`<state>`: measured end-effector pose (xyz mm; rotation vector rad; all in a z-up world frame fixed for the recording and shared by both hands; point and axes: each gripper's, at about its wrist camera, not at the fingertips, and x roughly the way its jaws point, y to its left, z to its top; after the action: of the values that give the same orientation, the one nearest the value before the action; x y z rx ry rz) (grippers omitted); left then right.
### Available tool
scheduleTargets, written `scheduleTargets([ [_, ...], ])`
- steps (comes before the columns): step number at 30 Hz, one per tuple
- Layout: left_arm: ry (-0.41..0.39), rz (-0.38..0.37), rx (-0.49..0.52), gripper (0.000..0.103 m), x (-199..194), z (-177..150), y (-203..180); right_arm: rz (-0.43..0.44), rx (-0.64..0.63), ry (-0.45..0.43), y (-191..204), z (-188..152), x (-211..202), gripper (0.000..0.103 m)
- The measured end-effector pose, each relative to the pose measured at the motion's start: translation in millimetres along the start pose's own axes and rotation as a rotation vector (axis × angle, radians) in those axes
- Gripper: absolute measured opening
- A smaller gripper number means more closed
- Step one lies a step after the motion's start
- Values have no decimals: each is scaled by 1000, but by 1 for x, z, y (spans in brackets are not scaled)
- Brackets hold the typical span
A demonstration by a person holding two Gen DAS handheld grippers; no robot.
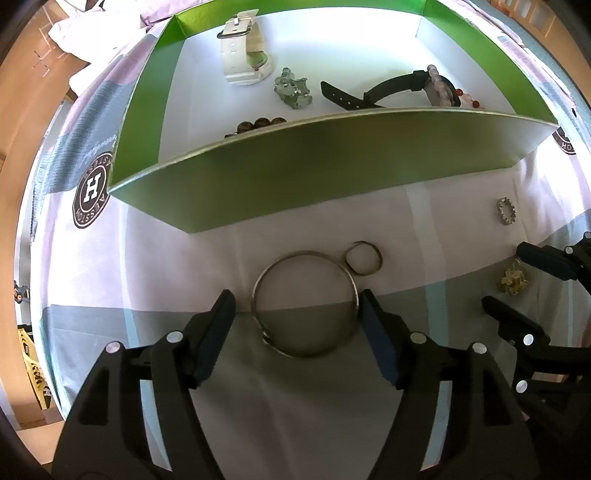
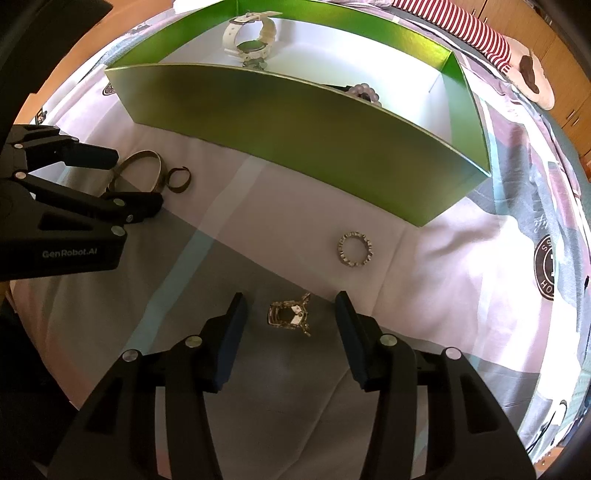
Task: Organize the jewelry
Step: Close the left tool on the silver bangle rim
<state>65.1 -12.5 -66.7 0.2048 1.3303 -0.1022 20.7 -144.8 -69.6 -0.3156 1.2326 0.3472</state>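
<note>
A large silver bangle [image 1: 304, 254] lies flat on the bed cover between the fingers of my left gripper [image 1: 295, 299], which is open; the right pad is at its rim, the left pad stands apart. A small thin ring [image 1: 380, 258] rests just right of the bangle. A gold ornament [image 2: 286, 317] lies between the pads of my right gripper [image 2: 290, 299], untouched, with the jaws open. Further off lies a studded ring [image 2: 341, 249]. Behind them stands a green box [image 1: 314, 166] holding a white watch [image 1: 240, 48], a black watch [image 1: 388, 92] and bead bracelets [image 1: 291, 88].
Everything rests on a soft pink and grey bed cover [image 1: 406, 387] printed with round logos [image 1: 90, 190]. The box's tall front wall [image 2: 295, 122] rises between the loose pieces and its white floor. A striped cloth [image 2: 472, 33] lies beyond the box, with wooden furniture around.
</note>
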Motion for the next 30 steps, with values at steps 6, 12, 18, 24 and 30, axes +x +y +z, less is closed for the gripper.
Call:
scheduleTargets([
  [6,0,10,3,73,1,0,-4,-1,1,0,1,0,0,50],
  [12,1,15,4,76,-1,-2,-4,-1,-1,0,0,-1,1,50],
  [18,0,19,10,76,-1,-3,-7,-5,-4,-1,0,-1,2,50],
  [24,-3,23,16,76,0,-1,-8,-12,-13,-4,-1,-2,5,50],
  [30,-4,24,17,77,-1,-3,-9,-11,-11,-3,-1,-2,5,50],
])
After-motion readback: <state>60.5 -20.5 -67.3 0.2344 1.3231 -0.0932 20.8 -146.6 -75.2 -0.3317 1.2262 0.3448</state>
